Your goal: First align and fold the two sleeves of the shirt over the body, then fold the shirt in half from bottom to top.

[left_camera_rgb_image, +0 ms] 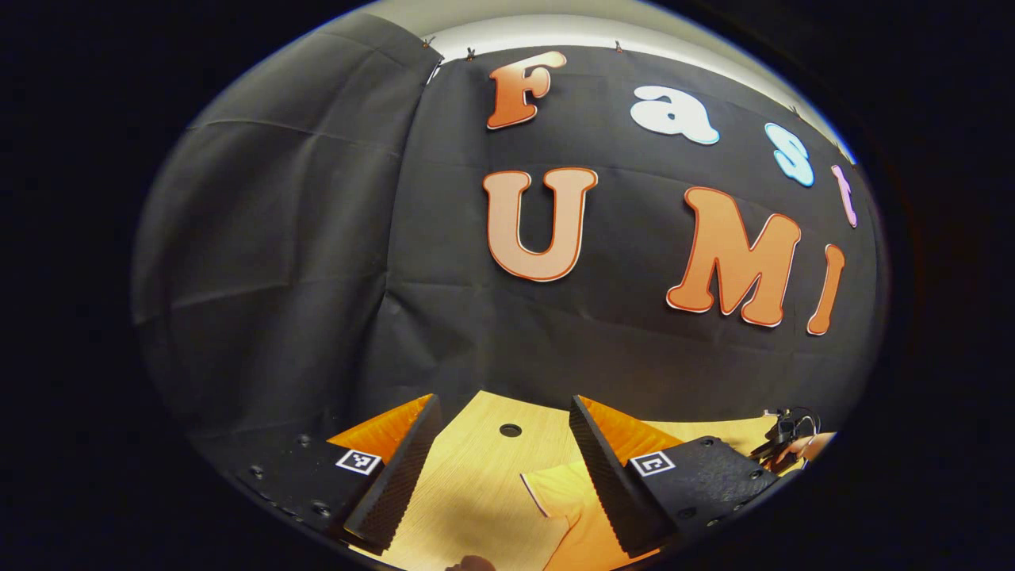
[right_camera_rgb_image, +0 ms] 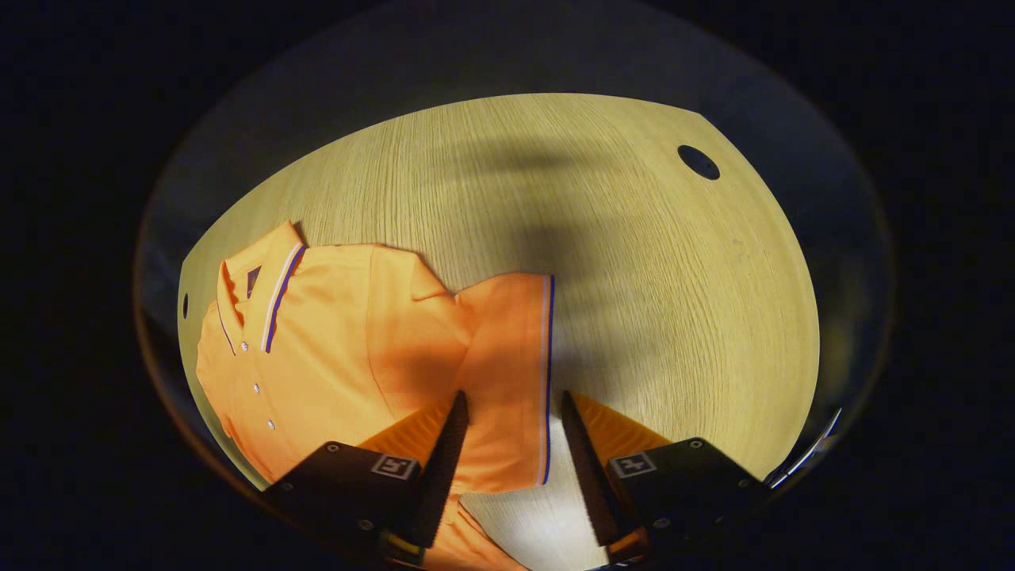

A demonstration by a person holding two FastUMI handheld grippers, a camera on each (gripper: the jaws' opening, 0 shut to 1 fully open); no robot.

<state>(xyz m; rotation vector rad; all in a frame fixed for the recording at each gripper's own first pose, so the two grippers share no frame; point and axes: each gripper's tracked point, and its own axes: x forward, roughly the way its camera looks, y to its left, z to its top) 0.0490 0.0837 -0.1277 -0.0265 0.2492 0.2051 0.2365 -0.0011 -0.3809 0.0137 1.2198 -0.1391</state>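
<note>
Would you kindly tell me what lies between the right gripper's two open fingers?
In the right gripper view, the right gripper brackets the orange polo shirt's sleeve, its striped cuff edge and a strip of light wooden table.

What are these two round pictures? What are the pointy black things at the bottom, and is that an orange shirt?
A person holds a grabbing tool in each hand, and each tool carries a small camera. The left gripper view looks ahead at the booth's black cloth wall; its own left gripper is open above the wooden table, with a bit of the orange shirt below it. The right gripper view looks down at the table. There the polo shirt lies flat, with its collar and one sleeve spread out. The right gripper is open above that sleeve. Nothing is held.
</note>
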